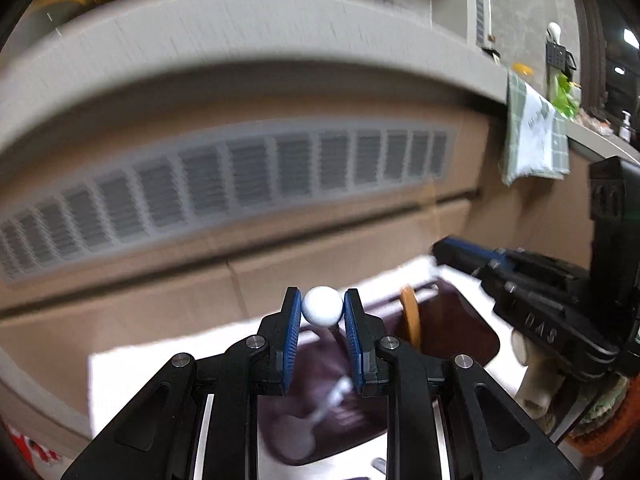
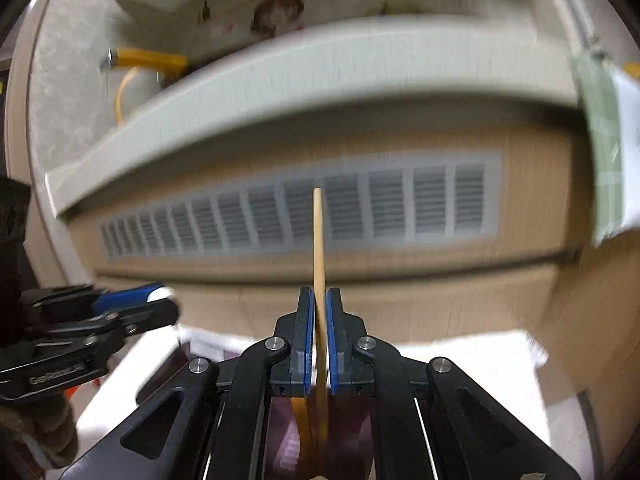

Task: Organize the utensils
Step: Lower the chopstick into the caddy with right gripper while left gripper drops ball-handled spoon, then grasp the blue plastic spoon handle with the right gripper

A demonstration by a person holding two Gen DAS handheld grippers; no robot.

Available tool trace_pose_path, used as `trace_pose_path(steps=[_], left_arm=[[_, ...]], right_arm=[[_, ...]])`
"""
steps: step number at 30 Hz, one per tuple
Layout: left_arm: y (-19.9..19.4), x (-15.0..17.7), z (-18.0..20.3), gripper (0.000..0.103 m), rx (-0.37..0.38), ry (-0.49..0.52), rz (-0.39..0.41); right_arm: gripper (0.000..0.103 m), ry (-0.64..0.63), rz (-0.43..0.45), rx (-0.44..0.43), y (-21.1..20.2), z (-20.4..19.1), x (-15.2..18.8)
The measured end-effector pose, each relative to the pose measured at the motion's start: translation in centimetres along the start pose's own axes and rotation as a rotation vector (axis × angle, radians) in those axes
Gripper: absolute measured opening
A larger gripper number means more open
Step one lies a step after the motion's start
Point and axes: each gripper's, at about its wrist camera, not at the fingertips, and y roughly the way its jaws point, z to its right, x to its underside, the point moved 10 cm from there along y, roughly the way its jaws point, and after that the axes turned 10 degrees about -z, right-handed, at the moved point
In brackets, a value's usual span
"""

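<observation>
My left gripper (image 1: 322,312) is shut on the round white end of a white utensil (image 1: 322,306), whose stem runs down toward a dark maroon tray (image 1: 460,332) below. My right gripper (image 2: 318,320) is shut on a thin wooden utensil (image 2: 319,248) that stands upright between the blue pads and sticks up well past them. The right gripper also shows in the left wrist view (image 1: 464,256), at the right above the tray, with the wooden utensil (image 1: 410,316) under it. The left gripper shows in the right wrist view (image 2: 156,300) at the left.
The tray sits on a white cloth (image 1: 132,372) in front of a brown cabinet front with a grey vent grille (image 1: 240,176). A beige counter edge (image 1: 240,28) runs above. A green and white towel (image 1: 534,136) hangs at the right.
</observation>
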Motion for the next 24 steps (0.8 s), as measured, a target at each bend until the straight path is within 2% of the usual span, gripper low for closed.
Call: trace_pose_path(steps=[1,3,7,12,14,17,21,24], left_arm=[[0.7,0.3,0.1,0.028,0.009,-0.005,-0.019],[1.1,0.6,0.2,0.041,0.026,-0.023,-0.025],[-1.6,0.4,-0.2,0.045,0.061,-0.09,0.044],[-5.5,2.4,-1.8,0.047,0.038,-0.164,0.087],[-6.7,4.7,-2.3,0.047,0.036,-0.19,0.075],[-8.0,8.7,-2.5,0.047,0.037,-0.215,0.042],[-8.9,15.3,-2.3,0.047,0.049,-0.244,-0.033],[-9.3,19.7,-1.7,0.047,0.051,-0.237,-0.091]], right_arm=[[0.007,0.004,-0.043,-0.018,0.6,0.1,0.9],[0.009,0.022,-0.105,-0.028,1.3,0.6,2.6],[0.015,0.03,-0.076,0.001,-0.9,1.4,3.4],[0.022,0.015,-0.068,0.007,-4.5,0.9,4.7],[0.022,-0.005,-0.089,0.01,-5.5,0.2,5.3],[0.023,-0.036,-0.151,-0.013,-6.6,-1.5,8.3],[0.023,-0.102,-0.325,-0.079,-5.6,-4.6,14.1],[0.023,-0.156,-0.414,-0.063,-4.8,-6.4,17.9]])
